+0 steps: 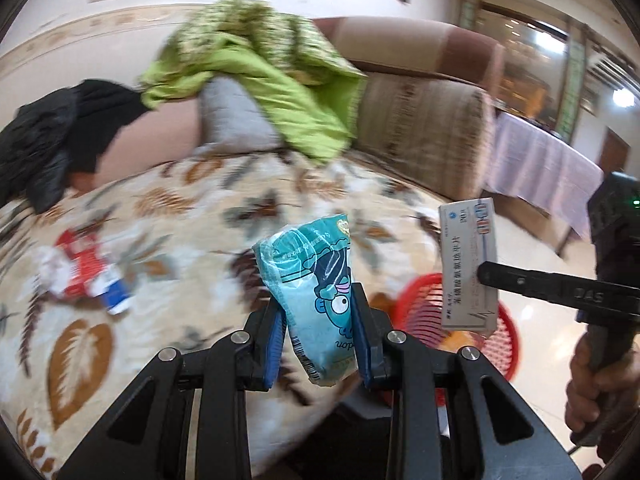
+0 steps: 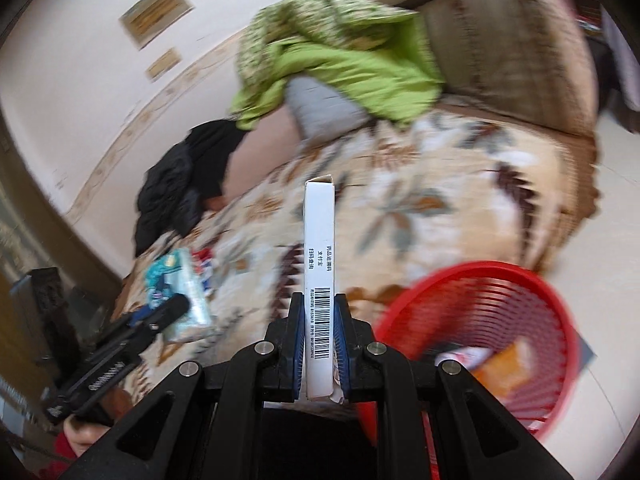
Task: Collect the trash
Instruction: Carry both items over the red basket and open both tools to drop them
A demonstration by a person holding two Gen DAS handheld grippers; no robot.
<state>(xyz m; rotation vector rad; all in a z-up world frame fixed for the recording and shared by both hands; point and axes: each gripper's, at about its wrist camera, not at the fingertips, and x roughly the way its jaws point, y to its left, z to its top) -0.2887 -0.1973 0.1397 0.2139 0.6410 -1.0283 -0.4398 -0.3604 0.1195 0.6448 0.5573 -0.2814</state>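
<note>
Trash is in both tools: the left tool [image 1: 318, 336] grips a teal packet [image 1: 316, 292], the right tool [image 2: 320, 344] pinches a white box [image 2: 319, 264] by its end. Both are near the red basket [image 2: 500, 320] beside the sofa [image 2: 420, 216]. Released too early, the tall box may tip outside the rim.

We are holding a wrapper [image 1: 316, 300] in our left claw [image 1: 318, 340] and a box [image 2: 319, 280] in our right claw [image 2: 319, 344], both hanging over the sofa seat [image 1: 180, 220]. A basket [image 2: 500, 320] is sitting on the floor [image 2: 616, 240] to the right, with litter lying inside.
</note>
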